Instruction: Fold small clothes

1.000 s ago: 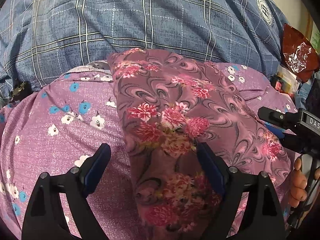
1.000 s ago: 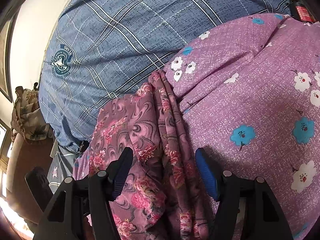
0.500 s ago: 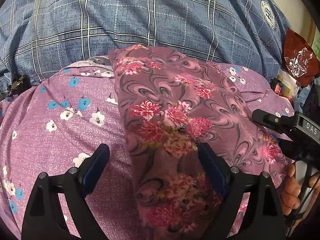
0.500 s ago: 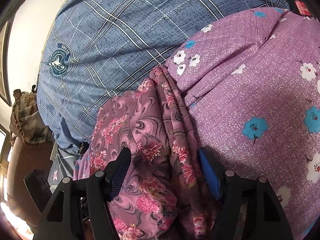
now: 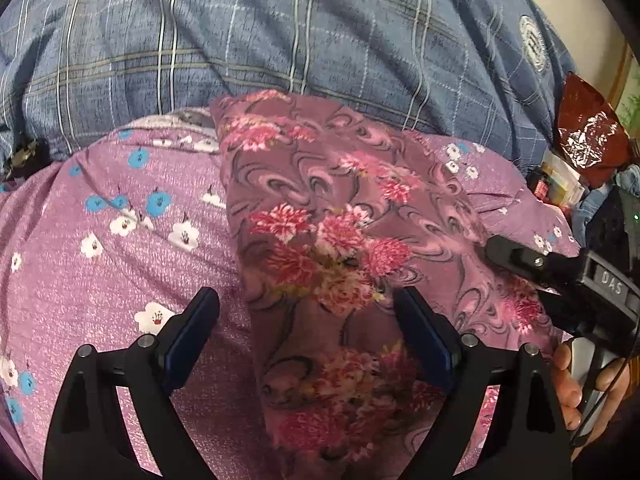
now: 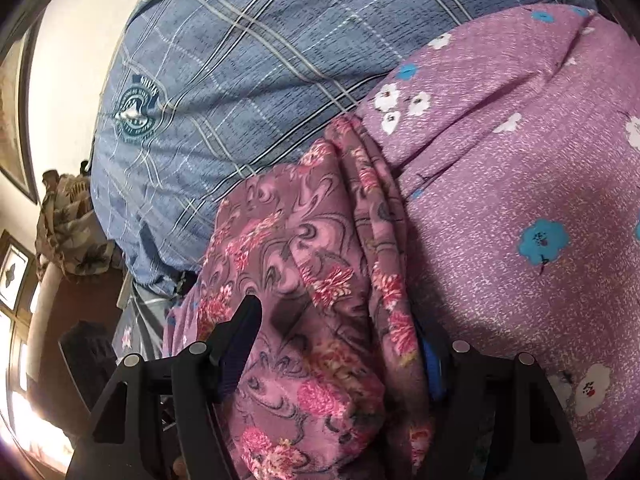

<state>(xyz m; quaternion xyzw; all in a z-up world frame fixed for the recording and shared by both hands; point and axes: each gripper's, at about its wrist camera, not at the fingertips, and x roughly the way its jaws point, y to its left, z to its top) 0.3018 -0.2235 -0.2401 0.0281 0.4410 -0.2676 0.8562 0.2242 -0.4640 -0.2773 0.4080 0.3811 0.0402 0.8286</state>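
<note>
The dark floral garment [image 5: 320,248] is laid as a folded strip on the lilac flowered sheet [image 5: 112,264], its long axis running away from both tools toward the blue plaid cover [image 5: 280,32]. In the left wrist view the near end is seen low in the frame and the far end just at the plaid cover's edge.

The left gripper [image 5: 308,324] is held with jaws wide apart. The garment's left edge passes between them; the right pad lies over the cloth, the left pad over bare sheet. Nothing is gripped.

The right gripper [image 6: 340,344] is set astride the garment's bunched right-hand side. Its jaws stand apart, cloth filling the gap. The right pad is partly hidden by a fold, so contact there cannot be settled; no pinch is seen. The hand [image 5: 576,388] carrying it shows at the left view's lower right.

Judgement: both tools are at the near end, the right one deeper in the cloth, so a lengthwise fold away from them seems favoured.
</note>
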